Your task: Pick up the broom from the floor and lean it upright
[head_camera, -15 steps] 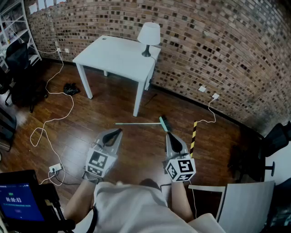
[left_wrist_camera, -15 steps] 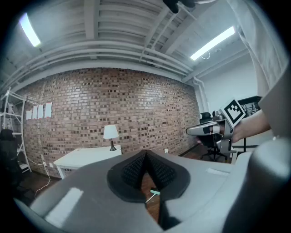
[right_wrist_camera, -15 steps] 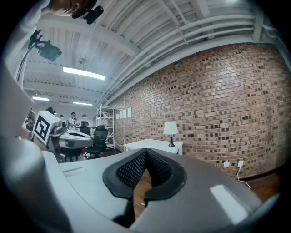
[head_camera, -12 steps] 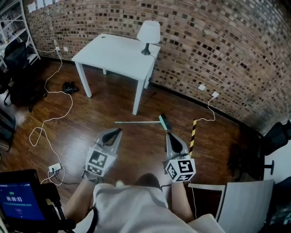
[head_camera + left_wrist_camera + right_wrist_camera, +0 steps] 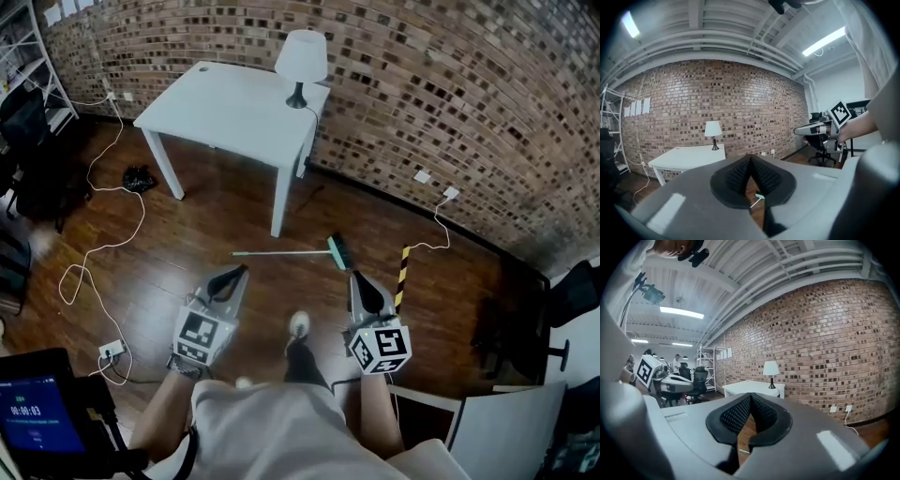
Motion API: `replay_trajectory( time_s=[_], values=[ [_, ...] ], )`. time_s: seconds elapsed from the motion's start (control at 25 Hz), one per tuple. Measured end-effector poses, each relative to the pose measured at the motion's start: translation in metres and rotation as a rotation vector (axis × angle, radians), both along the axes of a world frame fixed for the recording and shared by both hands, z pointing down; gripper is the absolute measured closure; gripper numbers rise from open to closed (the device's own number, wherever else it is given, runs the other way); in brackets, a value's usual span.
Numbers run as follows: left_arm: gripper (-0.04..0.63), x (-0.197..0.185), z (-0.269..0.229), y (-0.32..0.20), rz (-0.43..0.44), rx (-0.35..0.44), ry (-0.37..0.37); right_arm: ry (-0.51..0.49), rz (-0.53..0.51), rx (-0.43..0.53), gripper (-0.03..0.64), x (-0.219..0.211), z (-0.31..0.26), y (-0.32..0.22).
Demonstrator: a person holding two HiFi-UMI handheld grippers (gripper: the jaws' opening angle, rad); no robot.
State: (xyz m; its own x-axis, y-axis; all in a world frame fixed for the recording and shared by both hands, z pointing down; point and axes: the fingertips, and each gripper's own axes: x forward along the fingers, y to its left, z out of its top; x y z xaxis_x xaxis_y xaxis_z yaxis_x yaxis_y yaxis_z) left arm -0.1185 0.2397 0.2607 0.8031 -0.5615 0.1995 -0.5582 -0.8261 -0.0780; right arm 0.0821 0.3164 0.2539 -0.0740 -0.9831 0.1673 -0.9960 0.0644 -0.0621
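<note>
Broom not yet reached, both claws clenched on nothing.

Head view: the broom (image 5: pixel 286 252) lies flat on the floor, just past the table (image 5: pixel 225 112), well ahead of my left gripper (image 5: pixel 239 272) and right gripper (image 5: pixel 359 278). Left gripper view: jaws pressed together, empty, broom showing beneath them. Right gripper view: likewise clenched and empty. I'd close in, spread the right jaws, then drop square across the thin handle.

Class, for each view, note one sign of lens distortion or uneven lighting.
Head view: the brick wall bows into an arc. Left gripper view: dark corners ring the picture, and the ceiling light glares white. Right gripper view: the same dark ring, and the ceiling beams curve.
</note>
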Motion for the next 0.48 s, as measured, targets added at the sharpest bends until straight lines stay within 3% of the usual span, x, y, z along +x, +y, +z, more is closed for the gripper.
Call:
replay_trajectory(
  time_s=[0.24, 0.48],
  values=[
    [0.597, 0.071, -0.008, -0.071, -0.047, 0.024, -0.010, -0.008, -0.053, 0.023, 0.604, 0.067, -0.006, -0.080],
    [0.597, 0.129, -0.029, -0.134, -0.104, 0.021, 0.033, -0.001, -0.094, 0.049, 0.603, 0.134, -0.024, -0.155]
  ],
)
